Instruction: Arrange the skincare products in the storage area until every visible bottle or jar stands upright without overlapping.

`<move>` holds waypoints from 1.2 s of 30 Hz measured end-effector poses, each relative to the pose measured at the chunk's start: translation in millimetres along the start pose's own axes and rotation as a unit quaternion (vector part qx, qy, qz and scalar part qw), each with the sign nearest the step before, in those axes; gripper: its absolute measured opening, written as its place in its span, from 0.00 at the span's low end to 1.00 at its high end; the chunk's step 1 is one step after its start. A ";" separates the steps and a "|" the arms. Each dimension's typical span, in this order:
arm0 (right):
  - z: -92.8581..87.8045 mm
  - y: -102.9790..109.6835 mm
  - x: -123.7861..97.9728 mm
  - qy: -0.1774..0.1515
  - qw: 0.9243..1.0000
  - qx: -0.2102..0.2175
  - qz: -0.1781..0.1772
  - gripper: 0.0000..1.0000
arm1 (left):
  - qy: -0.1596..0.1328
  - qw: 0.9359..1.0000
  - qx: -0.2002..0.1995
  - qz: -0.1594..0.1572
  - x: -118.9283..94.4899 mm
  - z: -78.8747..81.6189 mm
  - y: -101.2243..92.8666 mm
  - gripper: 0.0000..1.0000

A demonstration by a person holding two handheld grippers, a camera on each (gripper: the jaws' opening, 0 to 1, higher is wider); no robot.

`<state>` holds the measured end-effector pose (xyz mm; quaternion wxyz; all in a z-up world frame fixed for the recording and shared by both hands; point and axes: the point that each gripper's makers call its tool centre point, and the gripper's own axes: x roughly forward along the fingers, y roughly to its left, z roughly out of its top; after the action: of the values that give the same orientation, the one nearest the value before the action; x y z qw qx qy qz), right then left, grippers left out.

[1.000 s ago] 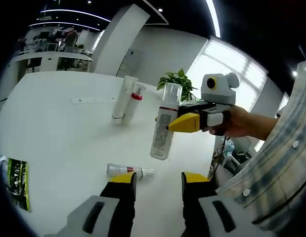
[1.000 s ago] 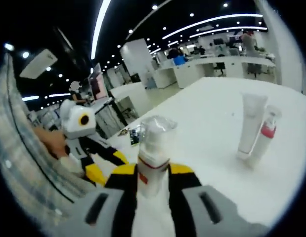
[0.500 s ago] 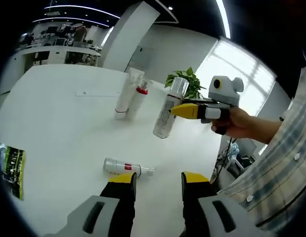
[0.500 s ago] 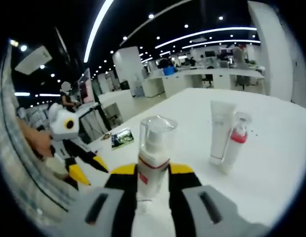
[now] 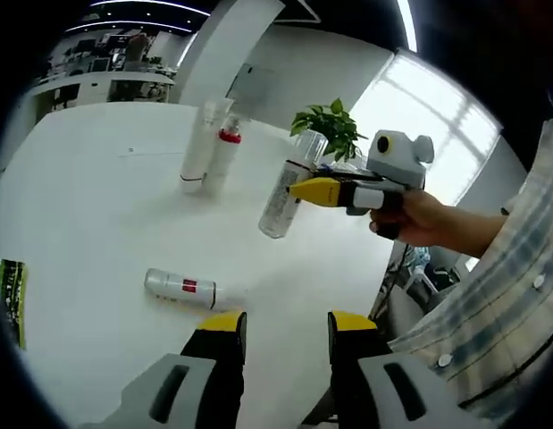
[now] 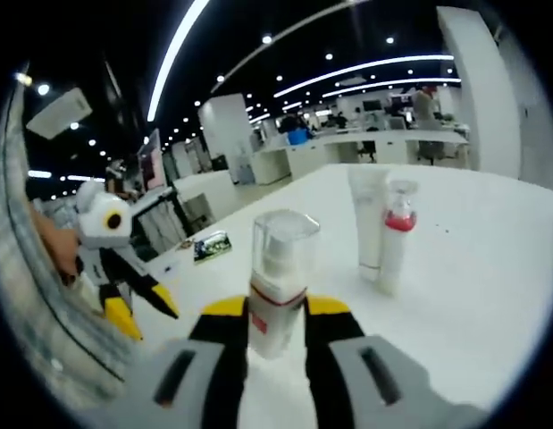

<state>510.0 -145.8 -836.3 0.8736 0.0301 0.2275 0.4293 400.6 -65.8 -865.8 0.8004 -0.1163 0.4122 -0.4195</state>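
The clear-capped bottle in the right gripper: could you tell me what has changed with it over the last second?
The right gripper has carried the clear-capped bottle closer to the two standing bottles, still clamped and off the table. The small bottle still lies flat; the left gripper stays open.

- The left gripper view looks from above the near table (image 5: 88, 232) edge, facing down across it toward a window.
- The right gripper view sits low and close over the table (image 6: 473, 268), facing an office hall.
- Both views share the standing tube (image 5: 195, 146) (image 6: 367, 214) and each other's gripper.
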 end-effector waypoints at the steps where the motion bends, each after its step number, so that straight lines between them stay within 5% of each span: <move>1: -3.1 -0.6 1.3 0.004 1.000 -0.001 0.001 0.21 | -0.003 1.000 -0.002 0.002 -1.3 0.6 0.0 0.37; 8: -13.0 -7.0 15.3 0.005 1.000 -0.020 0.007 0.21 | -0.011 1.000 -0.015 0.016 -16.8 -11.4 0.9 0.37; 16: -16.1 -30.2 35.4 0.021 0.996 -0.088 -0.012 0.21 | -0.013 0.999 -0.041 0.033 -39.2 -33.7 8.9 0.37; 31: -17.4 -62.3 67.7 0.019 0.991 -0.121 -0.047 0.21 | -0.013 0.997 -0.060 0.053 -66.3 -55.5 12.9 0.37; 36: -18.9 -64.9 82.4 0.029 0.987 -0.150 -0.044 0.21 | -0.040 0.993 -0.094 0.063 -74.9 -54.1 12.1 0.37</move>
<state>593.3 -126.5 -900.0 0.8791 -0.1240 0.1868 0.4206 343.5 7.8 -864.4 0.8266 -0.1819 0.4238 -0.3224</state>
